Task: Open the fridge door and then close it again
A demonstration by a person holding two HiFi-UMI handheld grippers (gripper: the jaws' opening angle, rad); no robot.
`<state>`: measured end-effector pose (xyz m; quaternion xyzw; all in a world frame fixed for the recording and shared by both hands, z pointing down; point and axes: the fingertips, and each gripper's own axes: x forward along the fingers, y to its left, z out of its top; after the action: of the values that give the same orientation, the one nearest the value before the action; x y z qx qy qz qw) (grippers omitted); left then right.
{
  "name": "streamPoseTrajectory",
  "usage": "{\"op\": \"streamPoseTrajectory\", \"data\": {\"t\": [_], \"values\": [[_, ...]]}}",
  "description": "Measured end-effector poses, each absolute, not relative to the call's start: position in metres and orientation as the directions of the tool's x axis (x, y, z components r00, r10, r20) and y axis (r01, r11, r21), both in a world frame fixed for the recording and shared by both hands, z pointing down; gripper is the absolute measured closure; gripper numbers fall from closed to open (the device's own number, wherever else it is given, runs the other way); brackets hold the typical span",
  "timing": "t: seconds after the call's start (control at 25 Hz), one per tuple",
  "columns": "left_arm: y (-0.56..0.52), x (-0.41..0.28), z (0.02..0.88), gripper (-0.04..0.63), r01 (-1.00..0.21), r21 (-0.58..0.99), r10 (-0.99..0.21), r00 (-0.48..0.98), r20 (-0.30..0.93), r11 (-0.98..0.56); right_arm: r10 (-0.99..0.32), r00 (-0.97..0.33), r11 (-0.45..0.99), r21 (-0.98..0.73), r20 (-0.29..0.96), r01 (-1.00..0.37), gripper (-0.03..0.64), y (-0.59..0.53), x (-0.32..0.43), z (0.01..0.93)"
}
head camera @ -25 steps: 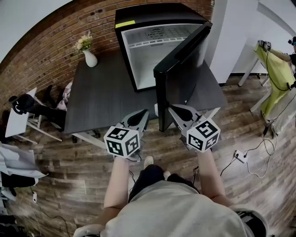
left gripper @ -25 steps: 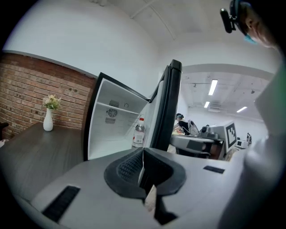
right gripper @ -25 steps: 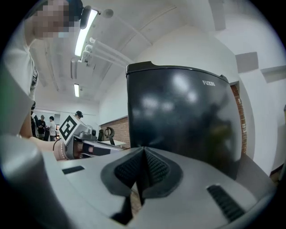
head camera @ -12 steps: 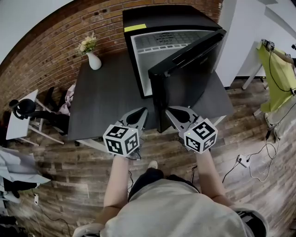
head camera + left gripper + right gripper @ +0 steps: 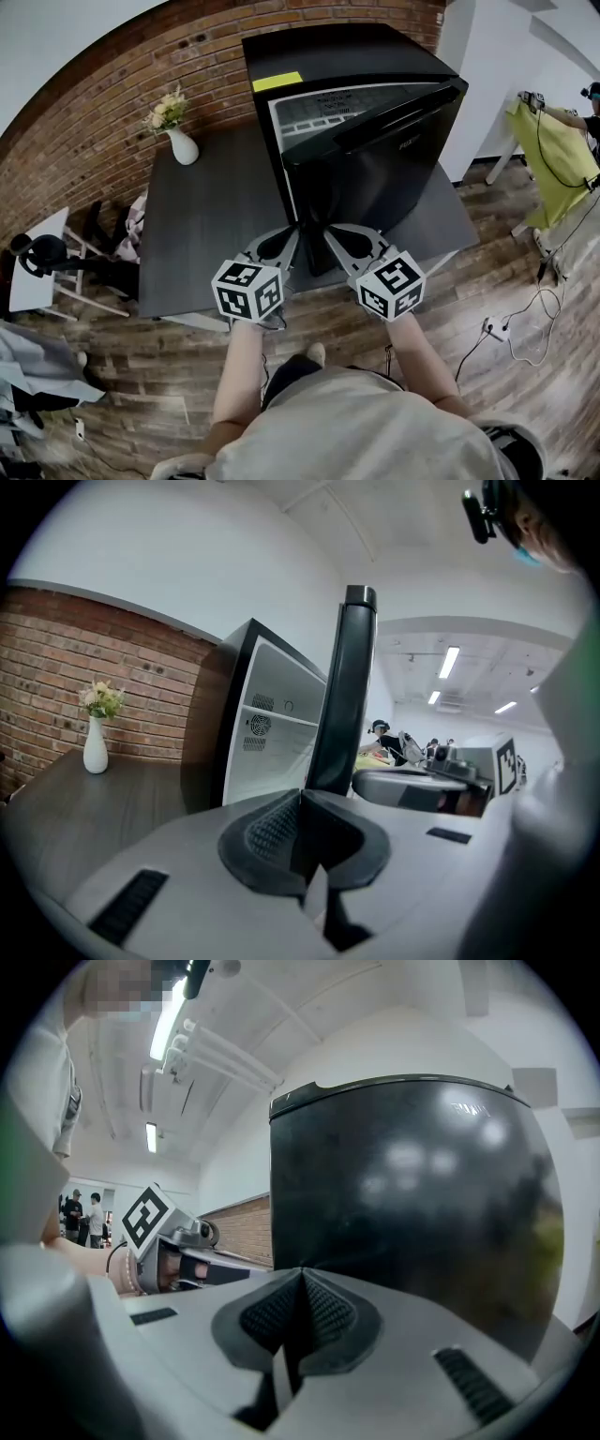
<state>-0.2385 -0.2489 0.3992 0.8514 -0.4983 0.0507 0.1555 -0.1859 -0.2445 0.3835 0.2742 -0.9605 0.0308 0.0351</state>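
Note:
The black fridge point(image 5: 347, 56) stands on a dark table point(image 5: 206, 216), its white inside point(image 5: 319, 111) showing past the half-open door point(image 5: 375, 173). Both grippers are shut and hold nothing. My left gripper point(image 5: 296, 231) sits at the door's free edge, which appears edge-on point(image 5: 343, 696) just beyond its tips point(image 5: 298, 803). My right gripper point(image 5: 329, 232) points at the door's glossy outer face point(image 5: 412, 1204), tips point(image 5: 300, 1283) close to it. Whether either one touches the door I cannot tell.
A white vase with flowers point(image 5: 181, 142) stands at the table's back left corner. A brick wall runs behind. A chair with clothes point(image 5: 47, 258) is at left. Cables and a power strip point(image 5: 492, 328) lie on the wooden floor at right, near a yellow-green cloth point(image 5: 553, 150).
The door has swung toward the fridge, narrowing the opening. Both grippers have moved forward with its free edge and stayed shut.

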Motion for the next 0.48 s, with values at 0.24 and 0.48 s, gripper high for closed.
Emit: {"op": "streamPoseTrajectory", "data": {"t": [0.24,0.48], "values": [[-0.273,-0.258,0.403,0.588,-0.862,0.229,-0.833,0.5,0.236,-0.452,-0.585,-0.807,0.806,-0.051,0.082,-0.59,0.617,-0.278,-0.201,0.383],[-0.297,-0.276,0.402,0.588,-0.851,0.244,-0.829,0.515,0.217,-0.465,-0.608,-0.785,0.789,-0.023,0.117,-0.614,0.617,-0.305,-0.216,0.382]]}}
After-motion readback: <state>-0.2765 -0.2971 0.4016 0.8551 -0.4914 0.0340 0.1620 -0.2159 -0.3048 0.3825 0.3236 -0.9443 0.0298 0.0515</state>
